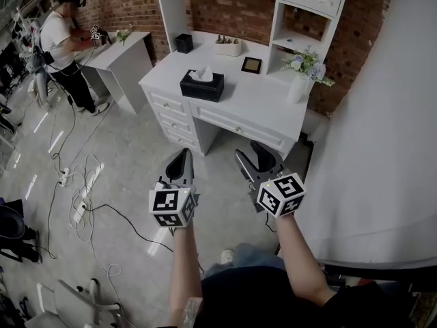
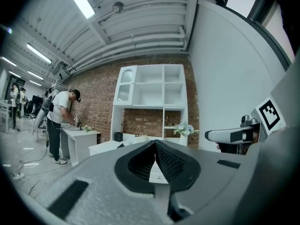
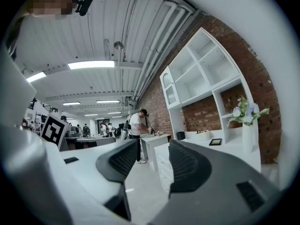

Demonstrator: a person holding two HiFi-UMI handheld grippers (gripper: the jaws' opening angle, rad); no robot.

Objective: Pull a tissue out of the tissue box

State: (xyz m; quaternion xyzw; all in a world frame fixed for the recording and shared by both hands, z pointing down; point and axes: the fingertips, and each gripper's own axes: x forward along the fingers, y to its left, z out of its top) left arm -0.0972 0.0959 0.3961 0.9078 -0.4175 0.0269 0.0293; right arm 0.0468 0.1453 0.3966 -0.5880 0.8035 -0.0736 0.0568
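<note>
Right gripper [image 1: 254,157] gapes empty, left gripper [image 1: 183,156] is pinched together, both well short of the box [image 1: 202,87]. The approach seems not yet begun; next, reach and nip the tissue [image 1: 201,73].

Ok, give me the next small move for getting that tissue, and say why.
Probably carry the right gripper forward to the tissue standing up from the black tissue box on the white desk. Its jaws stand apart and empty, and it hangs over the floor, short of the desk.
</note>
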